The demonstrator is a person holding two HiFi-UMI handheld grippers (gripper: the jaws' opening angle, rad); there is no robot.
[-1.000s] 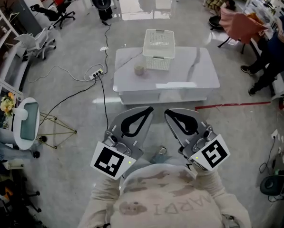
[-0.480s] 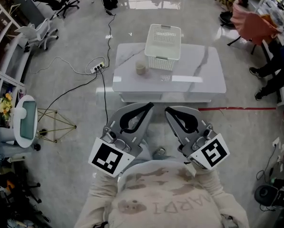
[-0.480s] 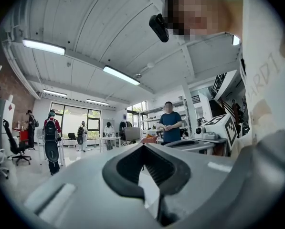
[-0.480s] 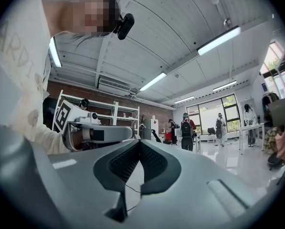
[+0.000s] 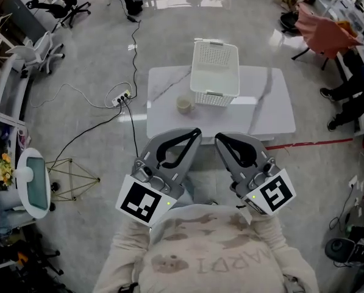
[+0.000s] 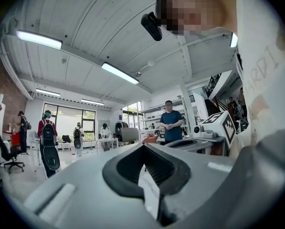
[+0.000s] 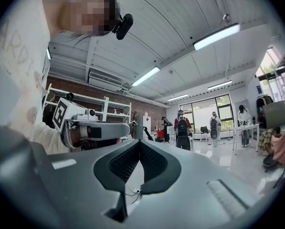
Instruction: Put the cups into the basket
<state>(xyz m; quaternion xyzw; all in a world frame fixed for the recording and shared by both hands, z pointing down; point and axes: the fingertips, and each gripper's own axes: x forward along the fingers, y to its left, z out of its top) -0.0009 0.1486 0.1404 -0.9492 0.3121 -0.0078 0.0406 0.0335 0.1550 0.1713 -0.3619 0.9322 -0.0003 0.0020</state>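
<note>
A small beige cup (image 5: 183, 105) stands on the white marble table (image 5: 267, 102), just left of the white plastic basket (image 5: 215, 72). The basket sits at the table's far middle, and I cannot see into it well. My left gripper (image 5: 196, 131) and right gripper (image 5: 219, 137) are held side by side close to my chest, short of the table's near edge. Both point up and forward, jaws shut with nothing between them. The left gripper (image 6: 143, 147) and right gripper (image 7: 140, 143) views look out at ceiling and room; neither shows cup or basket.
A power strip (image 5: 122, 96) with cables lies on the floor left of the table. A red tape line (image 5: 303, 143) runs along the floor at right. A seated person (image 5: 352, 84) is at far right, office chairs (image 5: 38, 47) at upper left, a wire stand (image 5: 72, 176) at left.
The table, cup and basket have come nearer and lower in the head view. Both grippers stay shut and held in the same pose near my chest.
</note>
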